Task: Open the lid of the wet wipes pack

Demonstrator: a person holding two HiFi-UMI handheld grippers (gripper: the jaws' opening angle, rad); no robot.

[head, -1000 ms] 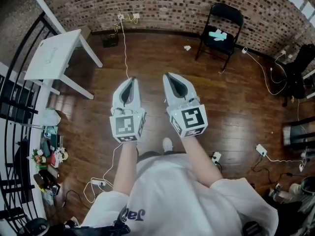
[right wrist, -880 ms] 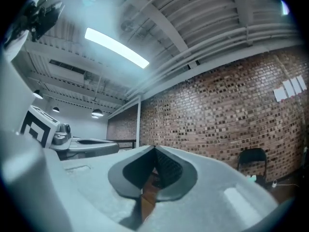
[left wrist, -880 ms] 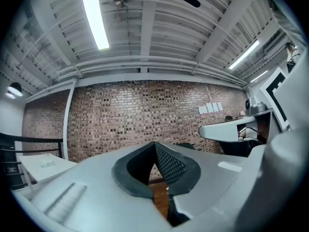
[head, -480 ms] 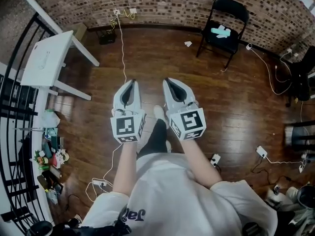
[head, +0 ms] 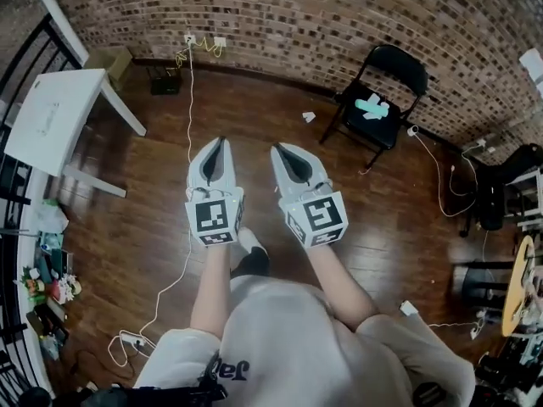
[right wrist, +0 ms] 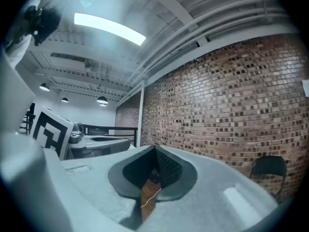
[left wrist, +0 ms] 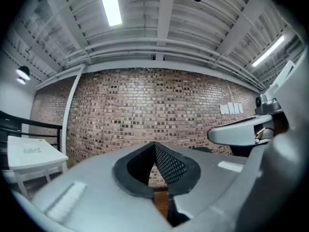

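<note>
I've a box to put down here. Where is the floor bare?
Widest bare floor lies between the white table and the black chair, crossed by one cable. The table top looks nearly bare. The seat holds a teal thing. Crowded: clutter along the left edge, gear at right.

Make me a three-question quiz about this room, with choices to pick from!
1. Where is the black folding chair?
A) hanging from the ceiling
B) standing on the floor near the brick wall
C) lying on its side

2. What colour is the table?
A) white
B) red
C) green

3. How do the left gripper's jaws stand?
A) wide apart
B) shut on a cup
C) shut, nothing between them

Answers:
1 B, its legs stand on the wood floor close to the wall.
2 A, its top and legs are white.
3 C, the left gripper view shows the pads meeting with nothing held.
</note>
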